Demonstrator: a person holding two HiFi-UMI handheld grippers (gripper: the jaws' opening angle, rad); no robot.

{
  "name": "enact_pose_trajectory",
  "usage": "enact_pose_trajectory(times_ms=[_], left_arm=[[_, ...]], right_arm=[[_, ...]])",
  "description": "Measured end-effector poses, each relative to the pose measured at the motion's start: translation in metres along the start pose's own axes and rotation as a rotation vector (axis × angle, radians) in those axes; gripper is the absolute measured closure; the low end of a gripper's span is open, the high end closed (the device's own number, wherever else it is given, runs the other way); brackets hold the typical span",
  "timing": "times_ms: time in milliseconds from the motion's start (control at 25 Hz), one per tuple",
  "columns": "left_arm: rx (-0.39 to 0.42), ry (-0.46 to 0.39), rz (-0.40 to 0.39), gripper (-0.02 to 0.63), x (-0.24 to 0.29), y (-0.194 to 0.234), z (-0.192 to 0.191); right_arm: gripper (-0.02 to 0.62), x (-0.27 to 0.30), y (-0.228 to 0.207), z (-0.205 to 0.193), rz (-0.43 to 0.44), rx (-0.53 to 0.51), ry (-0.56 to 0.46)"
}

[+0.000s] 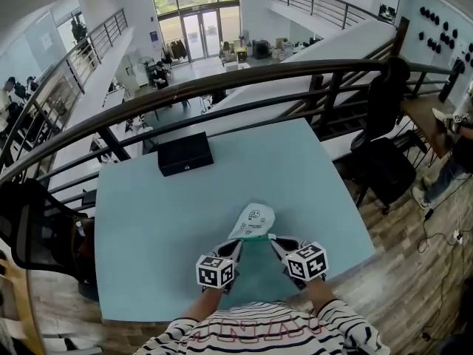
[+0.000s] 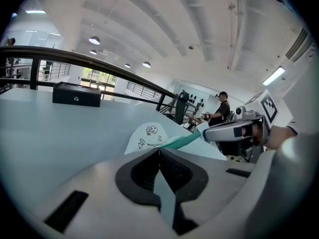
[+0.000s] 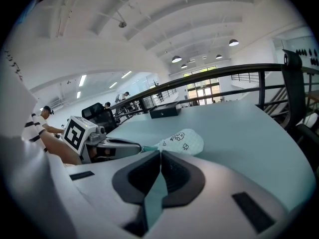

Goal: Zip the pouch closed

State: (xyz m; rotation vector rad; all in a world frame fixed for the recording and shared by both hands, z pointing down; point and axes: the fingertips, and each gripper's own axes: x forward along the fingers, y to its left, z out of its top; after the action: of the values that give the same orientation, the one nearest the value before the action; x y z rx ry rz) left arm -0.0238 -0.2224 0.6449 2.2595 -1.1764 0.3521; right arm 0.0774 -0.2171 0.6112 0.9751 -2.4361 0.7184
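Teal-green edge of the white printed pouch stretches between the left gripper and the right gripper. Both have their jaws pinched together on it, near the bench's near edge. A black box sits at the far edge.

I find no word or number that I can read. The white and green fabric pouch on the light blue desk carries small black cartoon prints with tiny lettering beside them, too small to make out in any view. The white cube on the left and the one on the right bear black square code markers, not letters. Red lettering crosses the black-and-white striped shirt, but I cannot read it.
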Motion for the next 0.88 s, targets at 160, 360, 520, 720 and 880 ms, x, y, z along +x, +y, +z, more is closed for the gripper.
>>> enact_pose_trajectory(times_ms=[160, 360, 520, 720, 880], left_arm=[[-0.019, -0.013, 0.04, 0.58, -0.004, 0.01, 0.002], [-0.027, -0.028, 0.077, 0.58, -0.007, 0.019, 0.005], [-0.024, -0.035, 0.087, 0.58, -0.008, 0.02, 0.007], [-0.036, -0.04, 0.137, 0.58, -0.016, 0.033, 0.008], [-0.027, -0.049, 0.145, 0.58, -0.018, 0.038, 0.013]], right_arm=[[0.563, -0.002, -0.003, 0.0, -0.007, 0.006, -0.005], [0.563, -0.004, -0.008, 0.0, -0.011, 0.007, -0.009], [0.563, -0.004, -0.01, -0.001, -0.008, 0.008, -0.007], [0.563, -0.007, -0.018, -0.003, -0.021, 0.023, -0.01], [0.563, -0.006, -0.019, -0.003, -0.017, 0.025, -0.006]])
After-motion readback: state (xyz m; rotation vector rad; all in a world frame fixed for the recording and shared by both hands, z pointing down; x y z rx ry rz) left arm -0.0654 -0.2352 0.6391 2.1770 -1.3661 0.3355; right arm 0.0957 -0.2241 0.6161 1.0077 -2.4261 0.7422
